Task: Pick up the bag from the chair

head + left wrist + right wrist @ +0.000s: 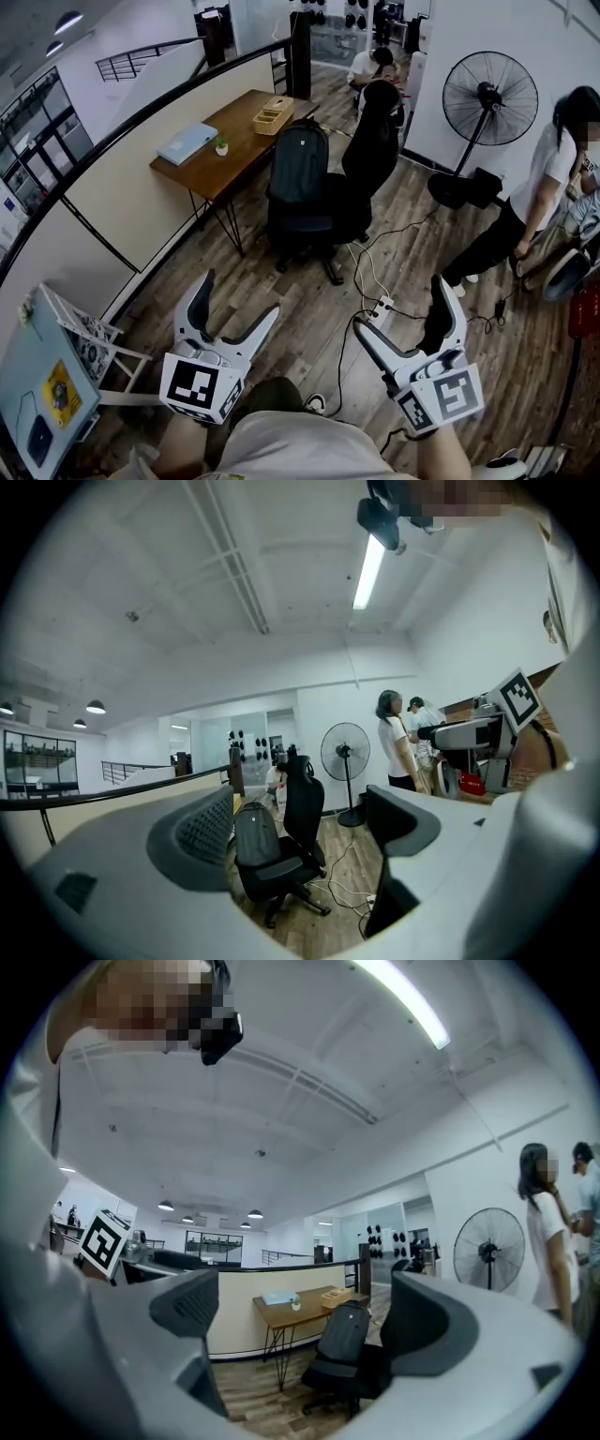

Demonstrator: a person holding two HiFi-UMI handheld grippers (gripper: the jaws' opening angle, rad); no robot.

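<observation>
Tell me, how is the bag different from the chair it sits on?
The bag looks greyish; the chair is black. The bag is shorter, and the chair's back rises above it. The bag rests on the seat, while the chair stands on the wooden floor on spread legs. Both are dark and upright.

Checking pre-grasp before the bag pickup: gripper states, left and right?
Left gripper: open, empty, well short of the bag.
Right gripper: open, empty.

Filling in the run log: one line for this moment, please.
phase: before pickup | bag: upright on chair | left gripper: open, empty | right gripper: open, empty
</observation>
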